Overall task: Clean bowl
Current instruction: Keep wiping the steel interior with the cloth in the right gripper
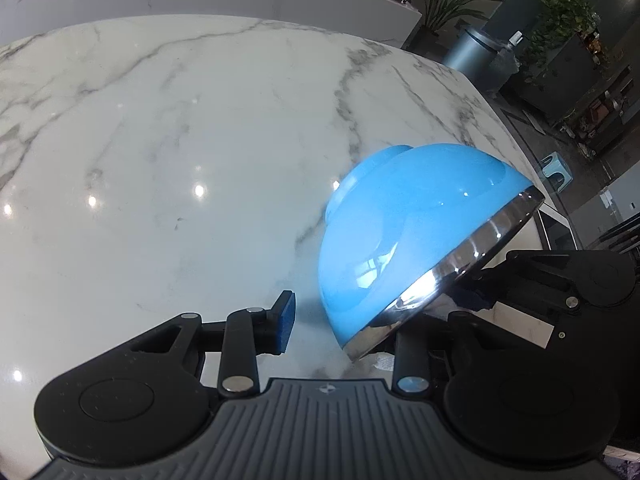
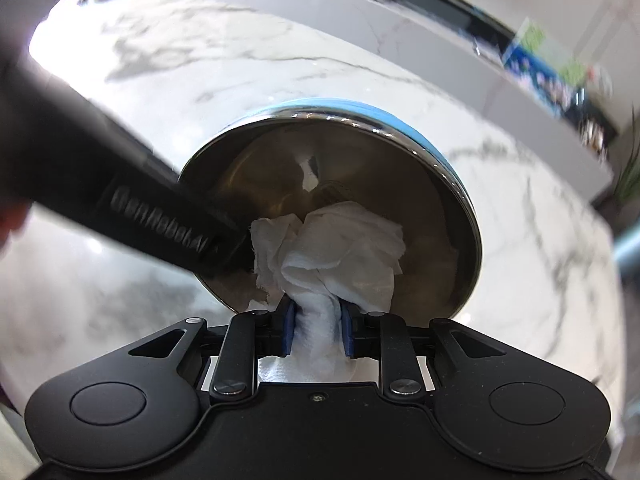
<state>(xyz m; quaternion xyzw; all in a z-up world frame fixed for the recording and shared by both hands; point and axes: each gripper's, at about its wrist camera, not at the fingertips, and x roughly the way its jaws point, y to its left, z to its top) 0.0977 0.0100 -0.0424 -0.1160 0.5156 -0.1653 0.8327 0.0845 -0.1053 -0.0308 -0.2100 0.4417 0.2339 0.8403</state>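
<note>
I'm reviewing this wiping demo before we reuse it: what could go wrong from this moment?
1. The bowl is tipped on its side on the marble counter, near its edge; how the left gripper holds the rim is partly hidden, so it might slip and roll off.
2. The right gripper pinches only a twisted tail of the paper towel; hard wiping may tear it or pull it loose.

A white marble worktop point(image 1: 180, 128) with grey veins fills most of the left wrist view, glossy and dotted with light reflections. A blue bowl point(image 1: 400, 216) with a shiny metal rim sits at about 4 o'clock, tilted on its side; whether it touches the stone cannot be told.
</note>
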